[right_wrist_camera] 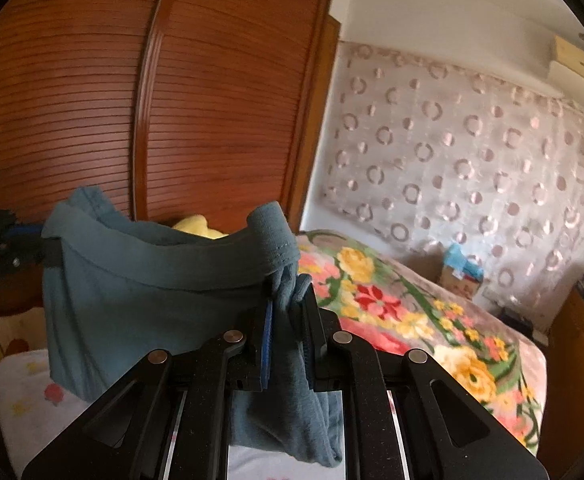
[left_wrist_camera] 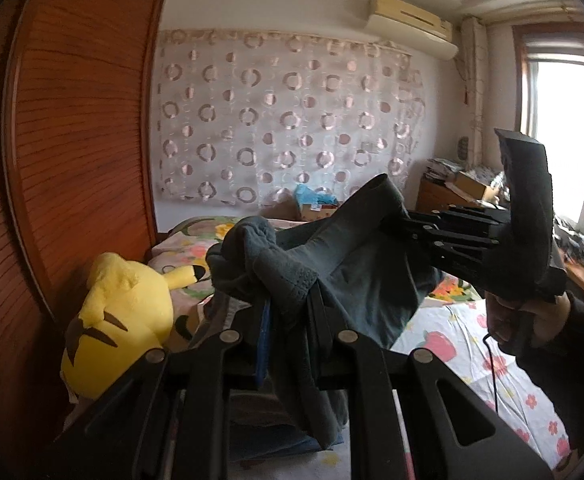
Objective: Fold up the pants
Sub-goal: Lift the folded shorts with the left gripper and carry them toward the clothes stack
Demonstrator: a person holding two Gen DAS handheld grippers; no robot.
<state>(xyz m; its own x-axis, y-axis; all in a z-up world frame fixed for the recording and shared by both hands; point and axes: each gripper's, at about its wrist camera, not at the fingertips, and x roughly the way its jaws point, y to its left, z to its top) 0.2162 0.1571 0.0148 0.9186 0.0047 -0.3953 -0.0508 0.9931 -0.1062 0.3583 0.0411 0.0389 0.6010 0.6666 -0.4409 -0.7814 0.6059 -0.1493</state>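
The dark teal pants (left_wrist_camera: 356,280) hang in the air over the bed, held by their waistband between both grippers. My left gripper (left_wrist_camera: 287,300) is shut on a bunched end of the waistband. In the left wrist view my right gripper (left_wrist_camera: 396,222) reaches in from the right and is shut on the other end. In the right wrist view my right gripper (right_wrist_camera: 287,300) clamps the waistband, and the pants (right_wrist_camera: 143,284) stretch left to my left gripper (right_wrist_camera: 49,252), which pinches the far end. The legs dangle below.
A bed with a strawberry-print sheet (left_wrist_camera: 472,344) and a flowered blanket (right_wrist_camera: 412,312) lies below. A yellow plush toy (left_wrist_camera: 123,320) sits by the wooden wardrobe (left_wrist_camera: 71,140). A curtain (left_wrist_camera: 283,120), a box (left_wrist_camera: 316,206), a cluttered desk (left_wrist_camera: 460,188) and a window (left_wrist_camera: 564,140) stand beyond.
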